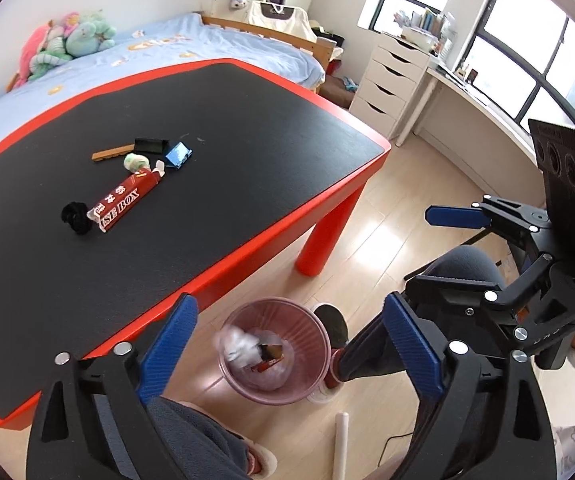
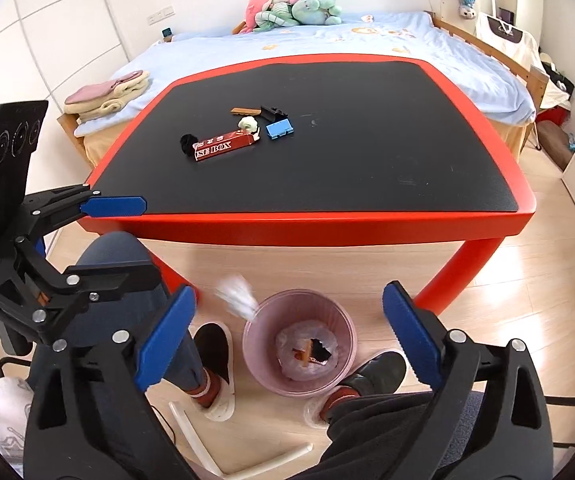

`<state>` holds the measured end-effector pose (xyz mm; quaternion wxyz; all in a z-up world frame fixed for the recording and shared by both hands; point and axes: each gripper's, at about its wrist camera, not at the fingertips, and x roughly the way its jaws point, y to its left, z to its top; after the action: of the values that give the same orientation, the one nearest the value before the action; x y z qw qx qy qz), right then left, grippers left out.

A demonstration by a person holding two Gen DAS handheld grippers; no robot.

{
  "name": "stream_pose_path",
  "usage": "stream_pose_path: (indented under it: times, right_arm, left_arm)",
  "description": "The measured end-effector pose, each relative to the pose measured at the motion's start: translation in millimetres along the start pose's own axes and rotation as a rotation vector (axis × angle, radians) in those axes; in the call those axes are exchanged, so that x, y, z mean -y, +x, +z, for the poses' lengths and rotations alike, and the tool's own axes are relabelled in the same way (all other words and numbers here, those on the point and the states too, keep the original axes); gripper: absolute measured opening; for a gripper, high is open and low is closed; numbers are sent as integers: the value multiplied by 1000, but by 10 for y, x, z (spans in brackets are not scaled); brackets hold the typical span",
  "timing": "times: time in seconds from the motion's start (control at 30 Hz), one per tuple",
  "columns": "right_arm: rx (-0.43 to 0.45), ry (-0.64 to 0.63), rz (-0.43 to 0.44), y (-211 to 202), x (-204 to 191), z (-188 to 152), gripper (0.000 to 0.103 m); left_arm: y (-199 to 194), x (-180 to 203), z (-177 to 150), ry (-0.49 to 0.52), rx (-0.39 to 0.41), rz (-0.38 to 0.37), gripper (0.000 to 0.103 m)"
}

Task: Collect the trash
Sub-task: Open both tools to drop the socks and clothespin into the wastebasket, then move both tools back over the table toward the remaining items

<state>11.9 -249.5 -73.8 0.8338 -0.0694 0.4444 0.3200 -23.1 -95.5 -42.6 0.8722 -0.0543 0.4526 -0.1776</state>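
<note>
A pink bin [image 1: 277, 360] stands on the floor by the table, also in the right wrist view [image 2: 299, 342], with wrappers inside. A white crumpled paper [image 1: 237, 344] is blurred in mid-air at the bin's rim, also in the right wrist view [image 2: 237, 296]. My left gripper [image 1: 287, 344] is open and empty above the bin. My right gripper [image 2: 287, 328] is open and empty above the bin. On the black table top [image 2: 367, 140] lie a red box [image 2: 225, 146], a black wad [image 2: 188, 144], a pale green wad [image 2: 248, 123], a blue clip [image 2: 280, 129], a black clip [image 2: 273, 113] and a brown stick [image 2: 244, 111].
The table has a red rim and red legs [image 1: 327, 236]. The person's legs and slippers [image 2: 211, 364] flank the bin. White tubes [image 2: 271, 460] lie on the wooden floor. A bed [image 2: 327, 40] stands behind the table, white drawers [image 1: 391, 84] to the right.
</note>
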Motion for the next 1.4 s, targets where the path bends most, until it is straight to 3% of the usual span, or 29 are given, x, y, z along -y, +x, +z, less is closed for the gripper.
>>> stream_pose_path:
  times: [0.83,1.4]
  right_arm:
    - [-17,-10,20,91,-49,85,100]
    - [7,-141,28,319,-201,837,100]
  left_arm:
    - [-143,-264,-5,-62,15,65,95]
    - [-338,-1029,296,-136,69,189,95]
